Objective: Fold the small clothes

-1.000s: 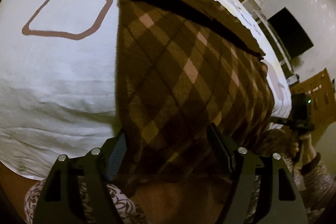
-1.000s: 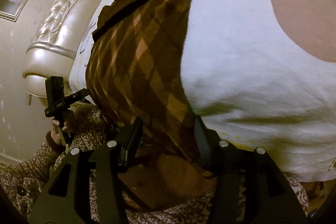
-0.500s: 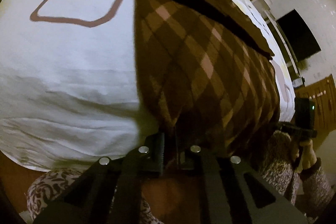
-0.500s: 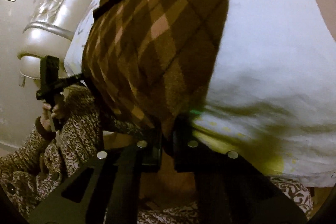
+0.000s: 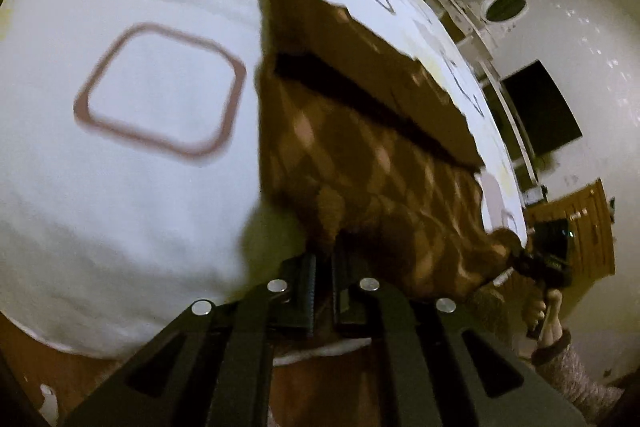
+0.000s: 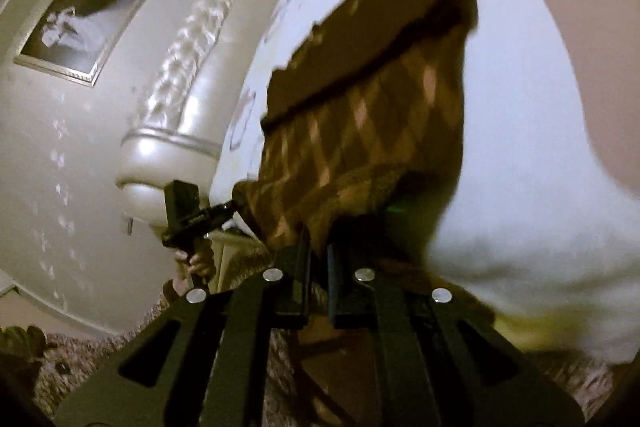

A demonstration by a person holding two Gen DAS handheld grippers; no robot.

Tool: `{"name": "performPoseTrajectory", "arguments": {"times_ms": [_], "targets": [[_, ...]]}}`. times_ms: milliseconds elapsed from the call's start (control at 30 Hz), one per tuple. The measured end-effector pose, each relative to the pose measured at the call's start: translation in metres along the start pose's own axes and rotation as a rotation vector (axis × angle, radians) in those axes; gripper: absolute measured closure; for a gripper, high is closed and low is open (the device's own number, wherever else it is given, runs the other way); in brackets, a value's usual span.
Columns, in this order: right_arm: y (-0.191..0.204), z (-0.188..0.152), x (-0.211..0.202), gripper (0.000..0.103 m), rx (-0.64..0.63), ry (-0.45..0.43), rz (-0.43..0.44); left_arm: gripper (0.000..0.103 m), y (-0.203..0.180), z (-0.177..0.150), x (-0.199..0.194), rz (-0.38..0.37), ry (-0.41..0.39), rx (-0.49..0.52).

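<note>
A brown garment with a tan diamond pattern point(image 5: 360, 155) lies on the white bed sheet point(image 5: 120, 187), its plain dark band at the far end. My left gripper point(image 5: 324, 255) is shut on the garment's near left corner and lifts it off the sheet. In the right wrist view the same garment point(image 6: 380, 115) stretches away, and my right gripper point(image 6: 318, 243) is shut on its near right corner. The near hem hangs bunched between the two grips. Each gripper also shows small in the other's view: the right gripper point(image 5: 520, 261) and the left gripper point(image 6: 232, 205).
The sheet carries brown rounded-square outlines point(image 5: 160, 91). A padded pale headboard point(image 6: 192, 75) and a framed picture point(image 6: 80, 31) stand to the left of the bed. A dark screen point(image 5: 540, 107) and a wooden cabinet point(image 5: 576, 227) are at the right. A person's patterned sleeves show at the frames' lower edges.
Both grippers went from open around the garment's near corners to shut on them. Both have since risen, pulling the near hem up off the sheet.
</note>
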State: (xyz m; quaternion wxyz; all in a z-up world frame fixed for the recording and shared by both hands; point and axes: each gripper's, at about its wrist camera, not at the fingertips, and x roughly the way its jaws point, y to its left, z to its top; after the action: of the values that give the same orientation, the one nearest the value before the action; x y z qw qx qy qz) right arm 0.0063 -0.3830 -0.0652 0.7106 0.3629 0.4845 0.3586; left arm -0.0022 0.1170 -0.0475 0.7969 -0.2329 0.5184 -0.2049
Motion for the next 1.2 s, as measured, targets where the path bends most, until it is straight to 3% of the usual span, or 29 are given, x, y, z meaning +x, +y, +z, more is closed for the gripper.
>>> {"name": "performPoseTrajectory", "arguments": {"times_ms": [267,400,533,667,767,900,1200], "targets": [[-0.042,0.053,0.015,0.098,0.111,-0.106,-0.043,0.097,0.014,0.063,0.034,0.054,-0.023,-0.071],[-0.067,0.059,0.029,0.098,0.178,-0.114,-0.058,0.097,0.023,0.074,0.053,0.051,0.008,-0.094],[-0.066,0.059,0.023,0.095,0.181,-0.111,-0.048,0.097,0.022,0.075,0.047,0.035,0.004,-0.074],[-0.056,0.052,0.002,0.077,0.162,-0.133,-0.051,0.09,0.024,0.067,0.021,0.03,-0.025,-0.062],[-0.048,0.039,-0.015,0.076,0.143,-0.133,-0.058,0.08,0.029,0.055,0.002,0.019,-0.031,-0.067],[-0.044,0.016,-0.023,0.067,0.13,-0.084,-0.074,0.079,0.03,0.019,-0.016,0.002,-0.006,-0.046],[-0.051,-0.014,-0.013,0.066,0.134,0.017,-0.074,0.079,0.029,-0.029,0.001,-0.049,0.119,-0.035]]}}
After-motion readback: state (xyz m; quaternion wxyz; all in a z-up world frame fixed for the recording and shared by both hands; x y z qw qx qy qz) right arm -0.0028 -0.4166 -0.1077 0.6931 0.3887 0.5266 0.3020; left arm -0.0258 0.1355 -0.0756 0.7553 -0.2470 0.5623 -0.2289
